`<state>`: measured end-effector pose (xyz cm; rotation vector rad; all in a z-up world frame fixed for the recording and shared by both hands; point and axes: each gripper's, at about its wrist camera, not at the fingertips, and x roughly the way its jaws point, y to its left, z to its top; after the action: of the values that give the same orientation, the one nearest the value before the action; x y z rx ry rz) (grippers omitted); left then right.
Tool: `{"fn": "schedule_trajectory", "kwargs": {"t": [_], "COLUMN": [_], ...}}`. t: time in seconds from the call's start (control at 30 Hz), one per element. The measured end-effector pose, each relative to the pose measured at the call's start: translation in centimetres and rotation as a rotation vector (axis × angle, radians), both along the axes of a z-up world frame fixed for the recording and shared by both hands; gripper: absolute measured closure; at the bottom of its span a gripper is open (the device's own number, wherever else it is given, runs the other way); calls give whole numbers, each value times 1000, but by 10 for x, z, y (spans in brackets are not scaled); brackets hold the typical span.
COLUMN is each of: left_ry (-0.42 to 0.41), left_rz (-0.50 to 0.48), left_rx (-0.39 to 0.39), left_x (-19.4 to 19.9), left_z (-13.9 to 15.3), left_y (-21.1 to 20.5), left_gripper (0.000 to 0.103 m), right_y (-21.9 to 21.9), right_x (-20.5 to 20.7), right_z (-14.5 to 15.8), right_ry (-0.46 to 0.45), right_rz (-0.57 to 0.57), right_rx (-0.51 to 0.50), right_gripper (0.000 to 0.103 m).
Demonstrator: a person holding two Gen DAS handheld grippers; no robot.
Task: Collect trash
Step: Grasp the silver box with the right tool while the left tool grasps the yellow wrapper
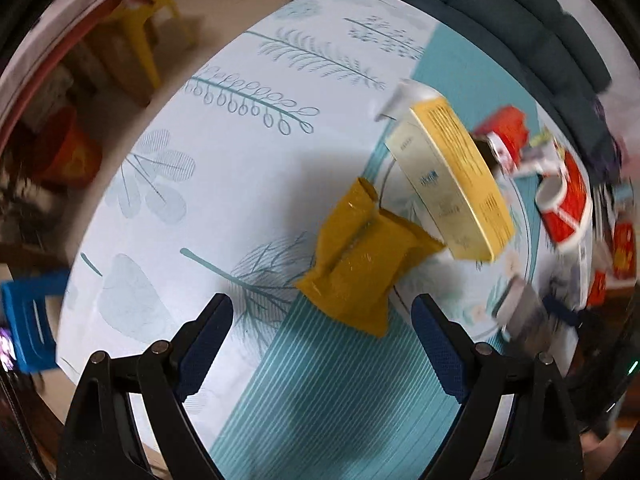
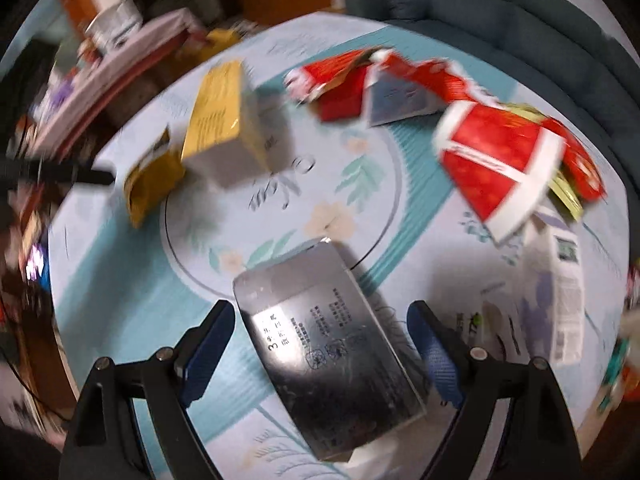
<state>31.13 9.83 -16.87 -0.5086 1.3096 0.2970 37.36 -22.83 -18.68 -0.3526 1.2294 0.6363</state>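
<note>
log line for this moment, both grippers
left gripper: open, facing yellow pouch | right gripper: open, straddling silver box | table: yellow box, red wrappers uncollected

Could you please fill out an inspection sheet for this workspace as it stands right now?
Surface: patterned tablecloth, teal and white.
Job's things: mustard pouch touching yellow box; silver box; red packaging, torn and scattered.
Clutter: white printed bag.
Grippers: left gripper open behind the pouch; right gripper open, straddling the silver box.
Cables: nothing seen.
Surroundings: dark sofa; yellow stool.
</note>
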Motion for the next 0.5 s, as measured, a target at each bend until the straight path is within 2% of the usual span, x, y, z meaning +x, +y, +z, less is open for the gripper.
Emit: {"fn": "schedule_trajectory", "kwargs": {"t": [0.07, 0.13, 0.17, 0.2, 0.3, 0.4, 0.43, 0.5], "left_ry": [-4, 2, 7, 21, 57, 91, 94, 98], "left_rz": [2, -38, -63, -101, -165, -190, -195, -203], "left_rx": [-3, 6, 10, 18, 72, 72, 70, 67], "left_x": [4, 12, 15, 20, 30, 38, 40, 42], "left_z": [-1, -2, -3, -5, -12, -24, -26, -30], "left_y": [0, -5, -8, -13, -24, -28, -29, -31], "left_gripper": [13, 13, 13, 13, 13, 14, 16, 31], "right_y": [6, 9, 10, 11, 12, 11, 9, 3], "right_x": [-3, -5, -7, -7, -5, -5, -4, -4], "right_z": [-7, -12, -10, -8, -8, -8, -7, -5], "right_ry": [-13, -34, -43, -53, -37, -40, -40, -32], "right_rz": [55, 85, 99, 102, 100, 89, 78, 50], "right_rx": [-41, -85, -74, -70, -65, -59, -55, -43], "right_gripper": [15, 21, 34, 36, 36, 36, 37, 37]}}
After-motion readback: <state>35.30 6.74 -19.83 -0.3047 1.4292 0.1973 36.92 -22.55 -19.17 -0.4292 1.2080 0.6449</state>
